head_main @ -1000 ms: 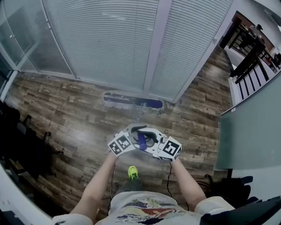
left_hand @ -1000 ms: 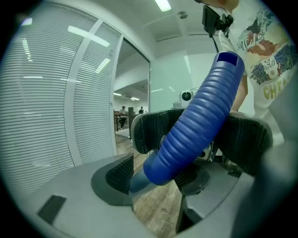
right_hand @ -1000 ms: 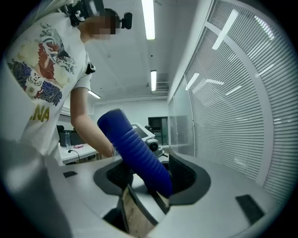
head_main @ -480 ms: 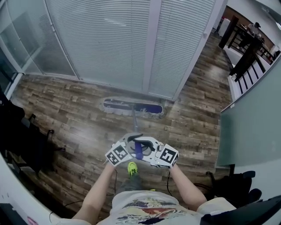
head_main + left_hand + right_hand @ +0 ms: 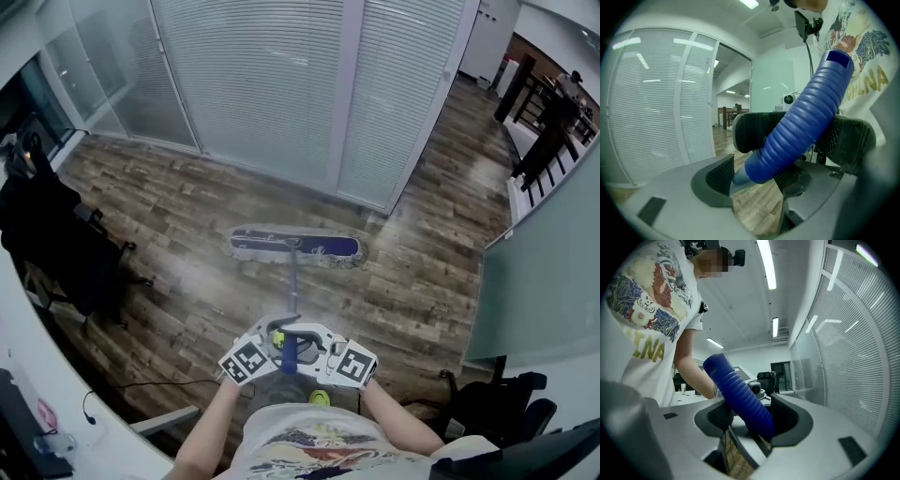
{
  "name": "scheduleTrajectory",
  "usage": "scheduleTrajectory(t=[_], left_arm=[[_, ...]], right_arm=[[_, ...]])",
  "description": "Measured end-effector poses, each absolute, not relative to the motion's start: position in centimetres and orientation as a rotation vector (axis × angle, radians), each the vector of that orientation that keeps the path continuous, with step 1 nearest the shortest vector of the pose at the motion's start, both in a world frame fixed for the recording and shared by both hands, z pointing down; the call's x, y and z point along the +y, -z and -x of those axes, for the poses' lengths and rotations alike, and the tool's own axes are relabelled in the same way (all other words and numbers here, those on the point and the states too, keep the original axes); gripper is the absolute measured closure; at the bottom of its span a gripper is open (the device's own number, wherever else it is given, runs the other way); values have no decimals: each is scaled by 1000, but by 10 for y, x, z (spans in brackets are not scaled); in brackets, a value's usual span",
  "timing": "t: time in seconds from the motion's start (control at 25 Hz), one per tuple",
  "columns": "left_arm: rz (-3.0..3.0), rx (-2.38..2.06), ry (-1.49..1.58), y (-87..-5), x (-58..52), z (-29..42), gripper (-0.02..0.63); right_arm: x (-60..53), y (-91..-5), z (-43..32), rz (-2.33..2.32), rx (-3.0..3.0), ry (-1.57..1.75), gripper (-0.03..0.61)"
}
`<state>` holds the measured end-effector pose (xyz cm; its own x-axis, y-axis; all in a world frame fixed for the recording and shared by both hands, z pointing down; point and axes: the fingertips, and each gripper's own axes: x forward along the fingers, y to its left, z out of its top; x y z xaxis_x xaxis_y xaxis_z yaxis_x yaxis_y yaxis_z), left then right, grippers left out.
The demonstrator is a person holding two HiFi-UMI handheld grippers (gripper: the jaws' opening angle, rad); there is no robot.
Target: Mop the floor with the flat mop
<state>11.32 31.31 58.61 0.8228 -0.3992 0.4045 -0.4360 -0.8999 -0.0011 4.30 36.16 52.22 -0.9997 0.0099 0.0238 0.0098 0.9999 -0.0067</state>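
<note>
The left gripper point(image 5: 274, 343) and the right gripper point(image 5: 313, 349) were both clamped on the blue ribbed handle grip point(image 5: 289, 349) from opposite sides, close to the person's waist. The thin grey pole point(image 5: 293, 286) ran forward to the flat purple mop head point(image 5: 295, 247), which lay flat on the brown wood-plank floor point(image 5: 169, 206) near the white slatted blinds point(image 5: 272, 84). This looked like mid-stroke mopping, and the next move would call for firm grips and a flat head while sweeping a fresh strip of planks.
</note>
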Motion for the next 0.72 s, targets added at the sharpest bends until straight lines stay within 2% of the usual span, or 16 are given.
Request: scheduleTrajectory(t=[0.32,0.72], left_arm=[[-2821,-830,-581,-573,424,-114,390],[-2801,-919,-516,-568,399,-108,393]], right_arm=[[480,-508,-51,206,-3122,13,360],[459,-508,-48,311,-3123,70,356]])
